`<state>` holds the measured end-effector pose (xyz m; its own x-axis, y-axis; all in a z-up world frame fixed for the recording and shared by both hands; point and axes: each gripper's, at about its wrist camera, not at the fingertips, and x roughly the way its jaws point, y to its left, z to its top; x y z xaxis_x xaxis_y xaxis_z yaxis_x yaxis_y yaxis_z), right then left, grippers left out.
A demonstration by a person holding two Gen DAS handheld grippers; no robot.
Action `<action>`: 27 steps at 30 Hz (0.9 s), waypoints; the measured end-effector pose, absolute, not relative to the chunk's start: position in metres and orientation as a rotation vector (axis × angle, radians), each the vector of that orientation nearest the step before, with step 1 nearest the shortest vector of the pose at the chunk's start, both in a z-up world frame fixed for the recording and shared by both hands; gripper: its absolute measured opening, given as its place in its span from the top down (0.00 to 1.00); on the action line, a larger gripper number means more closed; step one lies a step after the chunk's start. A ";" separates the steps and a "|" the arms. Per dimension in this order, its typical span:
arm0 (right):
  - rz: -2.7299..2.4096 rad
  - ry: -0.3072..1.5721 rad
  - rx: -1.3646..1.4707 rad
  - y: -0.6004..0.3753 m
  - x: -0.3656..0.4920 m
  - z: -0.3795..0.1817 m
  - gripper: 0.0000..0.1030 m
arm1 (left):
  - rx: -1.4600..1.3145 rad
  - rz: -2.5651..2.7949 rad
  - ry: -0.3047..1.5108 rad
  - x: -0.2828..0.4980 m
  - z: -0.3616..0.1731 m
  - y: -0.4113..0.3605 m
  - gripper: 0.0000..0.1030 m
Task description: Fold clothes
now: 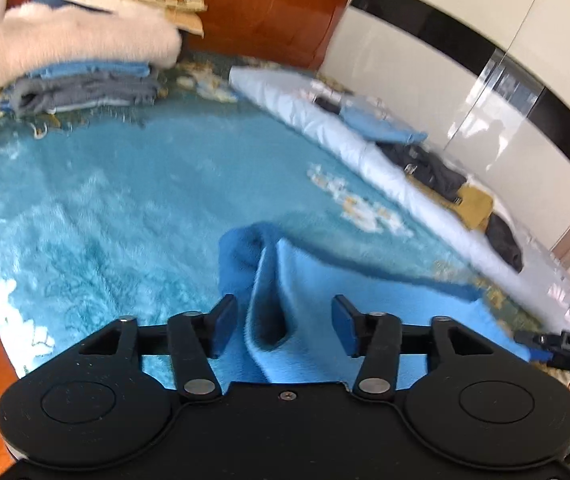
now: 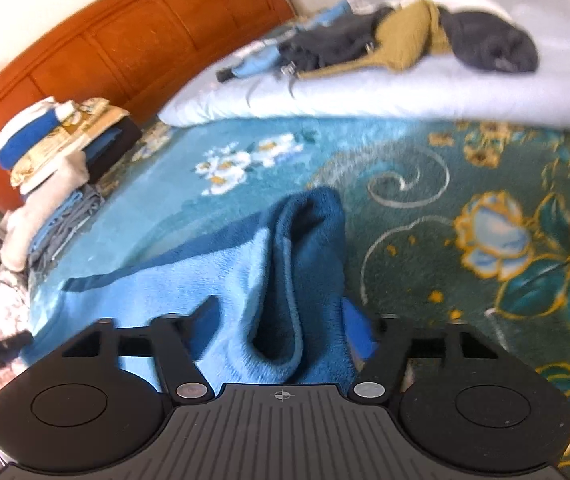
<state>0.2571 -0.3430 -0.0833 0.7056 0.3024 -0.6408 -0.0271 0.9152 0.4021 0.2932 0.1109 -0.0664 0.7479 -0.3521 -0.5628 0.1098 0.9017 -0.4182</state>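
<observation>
Two wrist views of a bed covered by a plush turquoise blanket with white flower sprigs (image 1: pixel 97 208). A two-tone blue fleece garment, light blue on one face and darker blue on the other (image 1: pixel 285 280), lies at the near edge of the bed, at 6 o'clock in both views, with one bunched fold standing up between the fingers of each tool.

The left gripper (image 1: pixel 283 326) has its jaws apart: the blue pads sit either side of the raised fold with a clear gap, so the cloth passes between them unclamped. The right gripper (image 2: pixel 281 332) also straddles a ridge of the garment; its jaws appear spread, the cloth bulging loosely between them (the left pad is largely hidden by fleece, so a light contact cannot be excluded).

Progress, as judged from how things lie: a stack of folded cloths, cream, blue and grey (image 1: pixel 81 60), rests at 10 o'clock by the orange-brown wooden headboard (image 1: pixel 269 4), so some folded items already exist. A loose heap of dark grey, mustard and pale blue clothes (image 2: pixel 405 40) lies on the pale blue quilt (image 2: pixel 365 96) at 1 o'clock in the right view, evidently unfolded. The fleece garment is rumpled, not squared off, which fits either a piece just gathered for folding or one part-way through a fold.
</observation>
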 end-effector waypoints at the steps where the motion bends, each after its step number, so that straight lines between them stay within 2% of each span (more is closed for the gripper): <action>1: 0.189 0.758 0.368 -0.343 0.252 -0.079 0.24 | -0.378 -0.262 0.668 0.290 -0.061 0.109 0.47; 3: 0.189 0.730 0.340 -0.341 0.254 -0.070 0.04 | -0.375 -0.272 0.646 0.284 -0.052 0.101 0.41; 4: 0.191 0.709 0.330 -0.341 0.251 -0.066 0.00 | -0.371 -0.274 0.636 0.282 -0.049 0.097 0.37; 8: 0.184 0.661 0.342 -0.348 0.233 -0.064 0.00 | -0.348 -0.318 0.600 0.272 -0.037 0.074 0.27; 13: 0.155 0.692 0.440 -0.367 0.221 -0.083 0.00 | -0.316 -0.378 0.606 0.263 -0.037 0.038 0.27; 16: 0.160 0.722 0.485 -0.372 0.222 -0.093 0.01 | -0.300 -0.393 0.637 0.263 -0.045 0.014 0.35; 17: 0.163 0.732 0.500 -0.373 0.222 -0.096 0.03 | -0.297 -0.392 0.653 0.264 -0.049 0.005 0.44; 21: 0.172 0.774 0.560 -0.379 0.223 -0.108 0.13 | -0.292 -0.410 0.718 0.268 -0.064 -0.021 0.58; 25: 0.176 0.809 0.594 -0.383 0.216 -0.122 0.17 | -0.283 -0.430 0.751 0.270 -0.076 -0.036 0.72; 27: 0.162 0.829 0.606 -0.383 0.219 -0.129 0.27 | -0.288 -0.437 0.761 0.273 -0.083 -0.039 0.75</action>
